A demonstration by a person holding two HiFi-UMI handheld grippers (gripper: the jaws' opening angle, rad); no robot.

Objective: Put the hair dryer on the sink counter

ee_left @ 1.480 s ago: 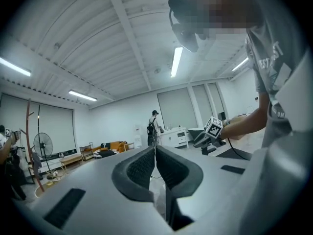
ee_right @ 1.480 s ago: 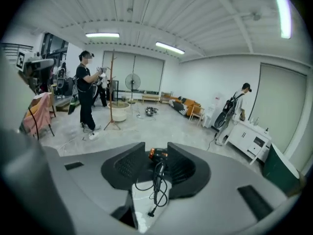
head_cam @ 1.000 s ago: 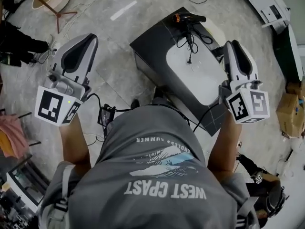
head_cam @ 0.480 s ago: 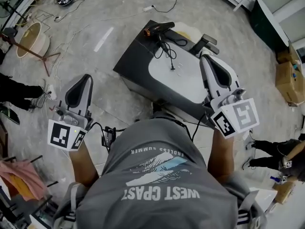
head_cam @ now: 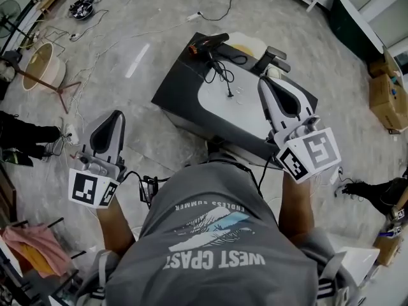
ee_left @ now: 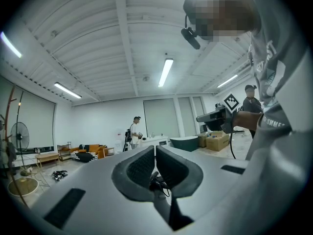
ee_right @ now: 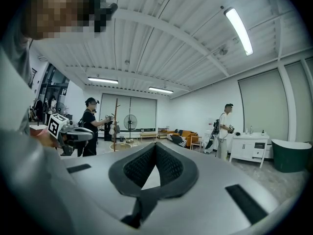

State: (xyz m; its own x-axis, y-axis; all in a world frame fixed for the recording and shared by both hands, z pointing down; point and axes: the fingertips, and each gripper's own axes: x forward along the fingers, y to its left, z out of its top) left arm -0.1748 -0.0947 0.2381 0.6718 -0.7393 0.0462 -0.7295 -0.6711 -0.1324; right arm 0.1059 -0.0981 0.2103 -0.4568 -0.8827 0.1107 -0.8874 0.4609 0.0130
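Note:
The black hair dryer with an orange nozzle end lies on the far left corner of the dark sink counter. Its cord trails into the white basin. My right gripper hovers over the basin's right side, jaws shut and empty, clear of the dryer. My left gripper hangs over the floor left of the counter, also shut on nothing. Both gripper views look out across the room, with the left gripper and the right gripper showing closed pads; the dryer is not in them.
A black faucet stands at the counter's far edge. Cables lie on the floor beyond the counter. A wooden stand is at the left, cardboard boxes at the right. People stand around the room.
Both grippers have sunk lower in the head view; the right one has shifted left over the basin. The hair dryer stays put on the counter corner.

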